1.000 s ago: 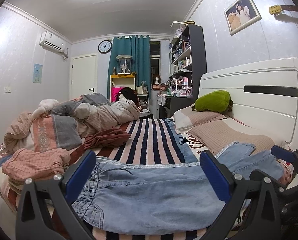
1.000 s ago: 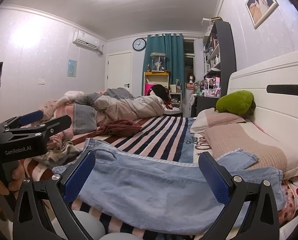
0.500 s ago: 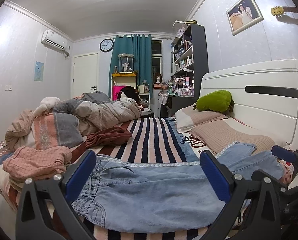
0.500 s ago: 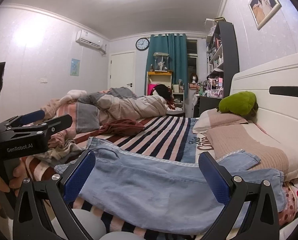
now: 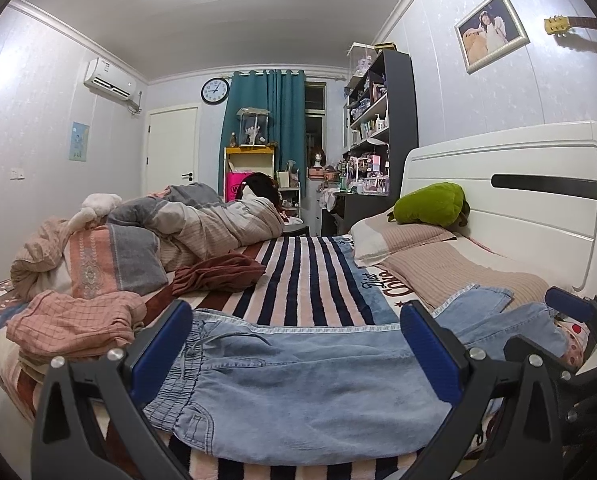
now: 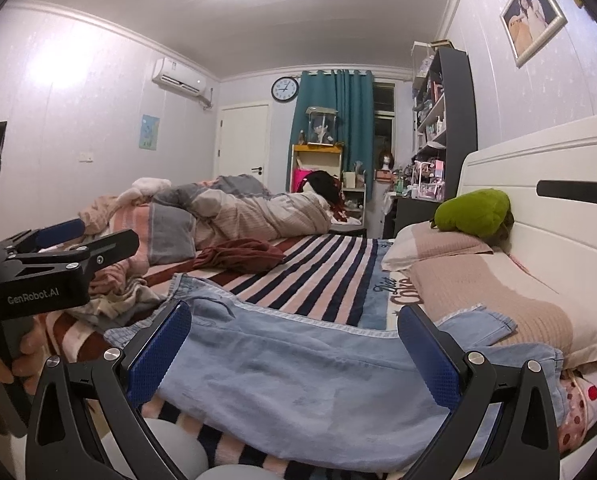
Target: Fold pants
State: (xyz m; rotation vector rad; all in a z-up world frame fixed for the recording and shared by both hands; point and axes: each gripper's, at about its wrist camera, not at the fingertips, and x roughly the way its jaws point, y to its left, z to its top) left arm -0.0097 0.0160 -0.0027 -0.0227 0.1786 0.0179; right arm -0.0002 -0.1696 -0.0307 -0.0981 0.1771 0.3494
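Light-blue denim pants [image 5: 298,384] lie flat across near edge of striped bed blanket [image 5: 306,276], waistband left, legs right onto beige pillow [image 6: 486,296]. Left tongs [image 5: 296,344] and right tongs [image 6: 294,344] both spread apart, gripping nothing, hovering near pants.

A green plush toy [image 5: 428,204] sits on a pillow [image 5: 398,238] by the white headboard [image 5: 510,208]. The blanket [image 5: 306,276] on the bed has dark and pink stripes. A dark red cloth [image 5: 218,274] lies on it. A pink checked cloth [image 5: 70,320] is in a heap near the bed's edge. A round clock [image 5: 215,91] hangs beside the teal curtain [image 5: 266,120]. A framed picture [image 5: 491,30] hangs high on the wall.
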